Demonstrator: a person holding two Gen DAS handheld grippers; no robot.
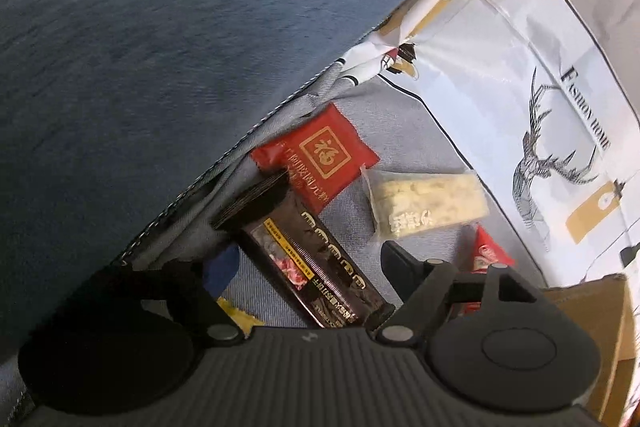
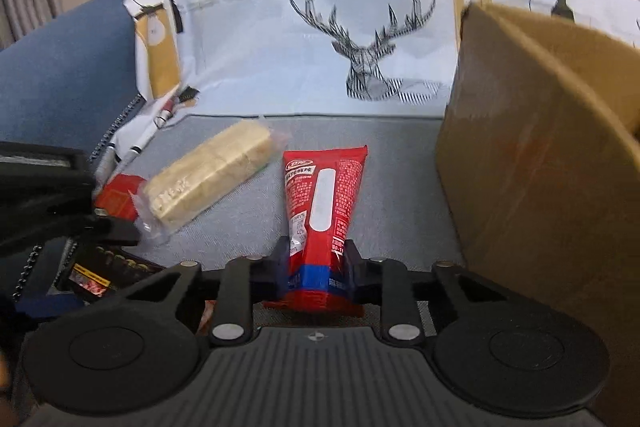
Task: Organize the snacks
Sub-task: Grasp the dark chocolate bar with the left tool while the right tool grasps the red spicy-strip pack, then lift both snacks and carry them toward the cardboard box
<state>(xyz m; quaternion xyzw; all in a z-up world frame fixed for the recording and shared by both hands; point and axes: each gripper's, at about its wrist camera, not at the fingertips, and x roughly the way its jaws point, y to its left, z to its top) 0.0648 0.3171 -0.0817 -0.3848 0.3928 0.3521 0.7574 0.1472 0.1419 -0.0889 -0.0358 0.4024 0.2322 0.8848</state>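
My right gripper [image 2: 318, 259] is shut on a red snack packet [image 2: 322, 199] with a white stripe, held just above the grey seat beside a cardboard box [image 2: 532, 155]. My left gripper [image 1: 308, 263] is open around a long black snack bar [image 1: 316, 259] lying on the seat, its fingers standing on either side without touching it. A dark red sachet [image 1: 320, 159] lies beyond the bar, and a pale yellow cake in clear wrap [image 1: 424, 203] lies to its right. The cake [image 2: 212, 171] and the left gripper [image 2: 60, 195] also show in the right wrist view.
A blue sofa arm [image 1: 160, 47] rises at the left. A white cushion cover with a deer print [image 2: 360, 59] stands behind the snacks. A yellow wrapper [image 1: 240, 315] and a blue item [image 1: 222, 267] lie by my left finger.
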